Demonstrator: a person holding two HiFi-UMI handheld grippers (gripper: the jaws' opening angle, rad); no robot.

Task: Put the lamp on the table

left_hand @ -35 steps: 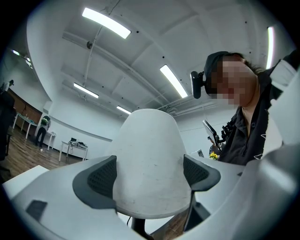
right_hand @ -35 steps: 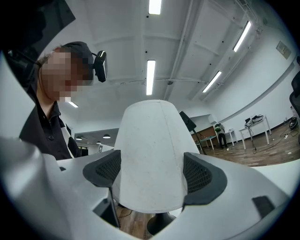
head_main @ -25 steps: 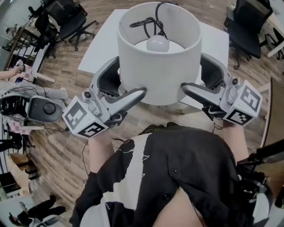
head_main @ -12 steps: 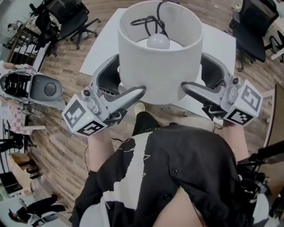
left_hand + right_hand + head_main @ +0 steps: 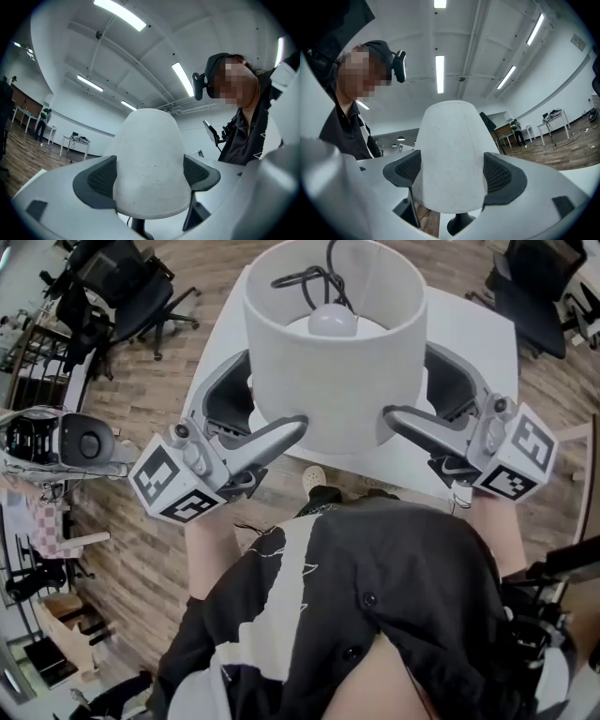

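Note:
The lamp has a white drum shade (image 5: 333, 381), seen from above with its bulb (image 5: 332, 322) and a black cord (image 5: 309, 279) inside. It hangs above the near edge of the white table (image 5: 469, 334). My left gripper (image 5: 277, 392) clasps the shade's left side and my right gripper (image 5: 407, 381) its right side. In the left gripper view the shade (image 5: 147, 164) fills the gap of the left gripper (image 5: 149, 176), both pads pressing it. In the right gripper view the shade (image 5: 450, 154) sits the same way in the right gripper (image 5: 450, 176), the dark base (image 5: 459, 224) below.
Wooden floor surrounds the table. Black office chairs stand at the upper left (image 5: 112, 287) and upper right (image 5: 534, 287). A grey machine (image 5: 66, 442) sits at the left edge. My shoe (image 5: 314, 479) shows just in front of the table.
The table has slid nearer and lower in the head view, so the lamp now hangs further over it. Both grippers keep the same hold on the shade.

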